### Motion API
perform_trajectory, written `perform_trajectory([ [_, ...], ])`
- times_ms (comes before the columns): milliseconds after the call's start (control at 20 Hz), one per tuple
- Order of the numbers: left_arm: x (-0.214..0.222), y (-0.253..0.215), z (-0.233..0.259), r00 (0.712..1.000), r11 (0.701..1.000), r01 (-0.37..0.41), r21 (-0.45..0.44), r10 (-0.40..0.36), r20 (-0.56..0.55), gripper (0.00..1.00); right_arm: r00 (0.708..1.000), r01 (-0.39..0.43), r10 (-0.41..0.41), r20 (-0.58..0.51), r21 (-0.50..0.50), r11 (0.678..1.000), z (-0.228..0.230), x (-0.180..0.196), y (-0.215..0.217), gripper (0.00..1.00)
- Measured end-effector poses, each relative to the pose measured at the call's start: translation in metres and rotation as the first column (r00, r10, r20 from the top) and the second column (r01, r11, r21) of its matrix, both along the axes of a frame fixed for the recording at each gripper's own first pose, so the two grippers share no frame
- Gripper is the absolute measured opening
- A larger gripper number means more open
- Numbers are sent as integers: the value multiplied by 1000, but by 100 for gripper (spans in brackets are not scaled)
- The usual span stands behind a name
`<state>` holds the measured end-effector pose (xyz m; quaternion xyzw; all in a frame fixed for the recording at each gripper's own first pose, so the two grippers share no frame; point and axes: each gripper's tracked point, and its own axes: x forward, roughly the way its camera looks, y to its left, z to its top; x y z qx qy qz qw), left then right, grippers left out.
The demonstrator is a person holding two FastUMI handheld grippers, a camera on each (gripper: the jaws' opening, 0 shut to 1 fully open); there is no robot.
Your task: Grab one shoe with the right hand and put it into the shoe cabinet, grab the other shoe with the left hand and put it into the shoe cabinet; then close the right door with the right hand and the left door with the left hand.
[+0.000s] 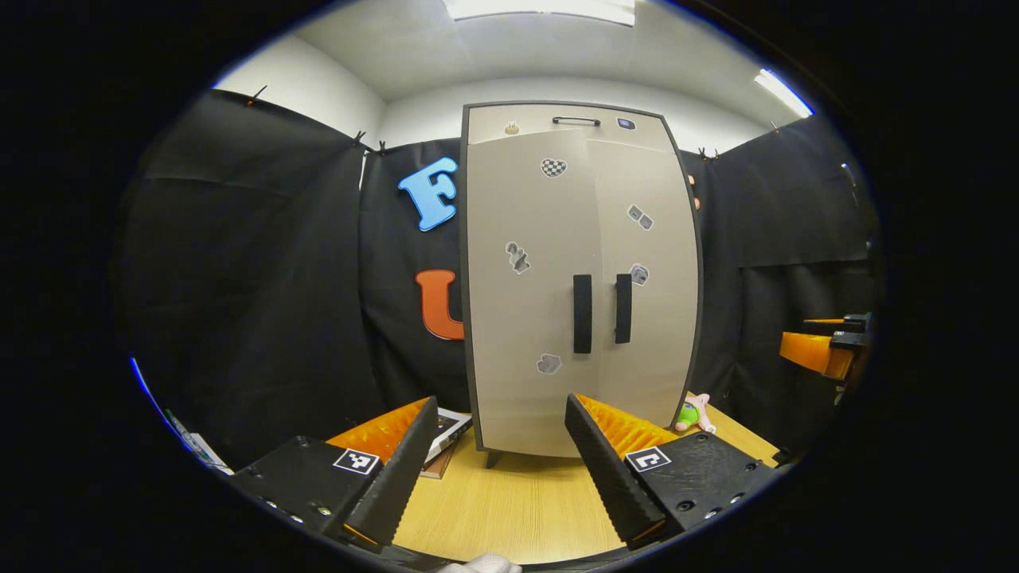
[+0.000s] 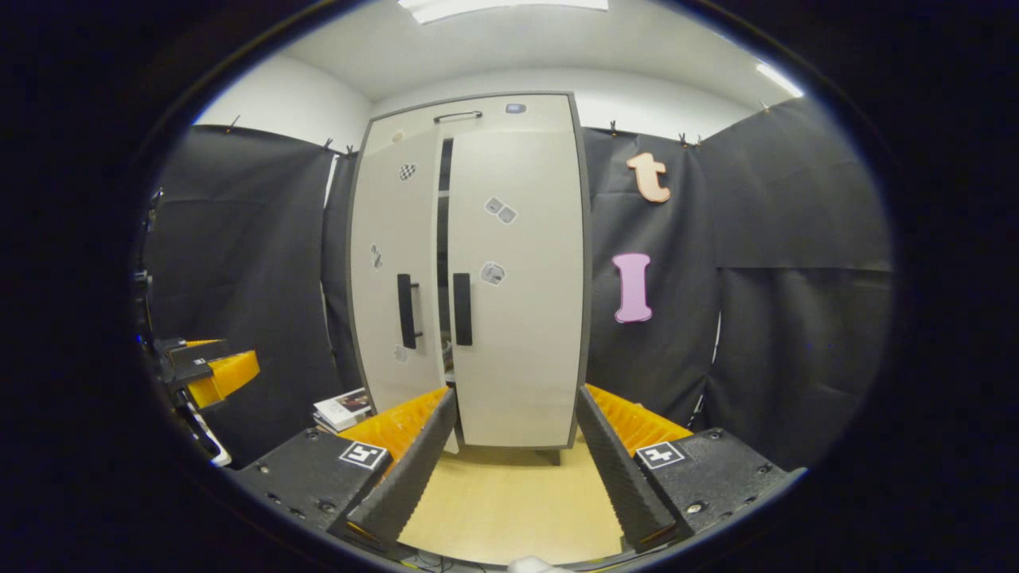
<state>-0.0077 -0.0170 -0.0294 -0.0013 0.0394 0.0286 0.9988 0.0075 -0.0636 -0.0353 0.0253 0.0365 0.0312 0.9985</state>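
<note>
The tall beige shoe cabinet with a dark frame [image 1: 549, 263] is standing upright on the light wooden table [image 1: 517, 501] against the black cloth wall. In the right gripper view the cabinet [image 2: 509, 263] is showing its right door [image 2: 517, 318] lying flush, while the left door [image 2: 394, 263] is standing slightly ajar, leaving a dark vertical gap between the two. Two black vertical bar handles [image 1: 583, 313] are sitting side by side at the doors' meeting edges. Small stickers are dotting both doors. The shoes cannot be seen; whether they are inside cannot be told.

The left gripper [image 1: 497, 450] is hovering before the cabinet with its fingers spread apart, holding nothing. The right gripper [image 2: 513, 450] is likewise hanging wide apart and empty, facing the right door.

A stack of books [image 1: 446, 434] is lying left of the cabinet's foot, and a small pink and green plush toy [image 1: 694, 413] is sitting at its right.
</note>
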Motion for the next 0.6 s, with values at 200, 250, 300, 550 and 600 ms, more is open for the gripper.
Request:
perform_trajectory([
  [200,1,-3,3,1000,1000,10,-8,-10,7,100,1000,10,-10,-2,-6,1000,-1,0,-1,99],
  [250,2,-2,3,1000,1000,12,-10,-11,10,100,1000,12,-12,-4,-4,1000,-2,-1,0,99],
  [300,2,-1,3,1000,1000,15,-9,-14,6,96,1000,12,-12,-5,-3,1000,-2,0,0,99],
  [550,4,1,4,1000,1000,21,-7,-21,12,96,1000,11,-11,-5,-7,1000,-3,1,5,98],
  [600,4,1,4,1000,1000,23,-8,-23,12,96,1000,12,-12,-4,-8,1000,-2,0,6,98],
])
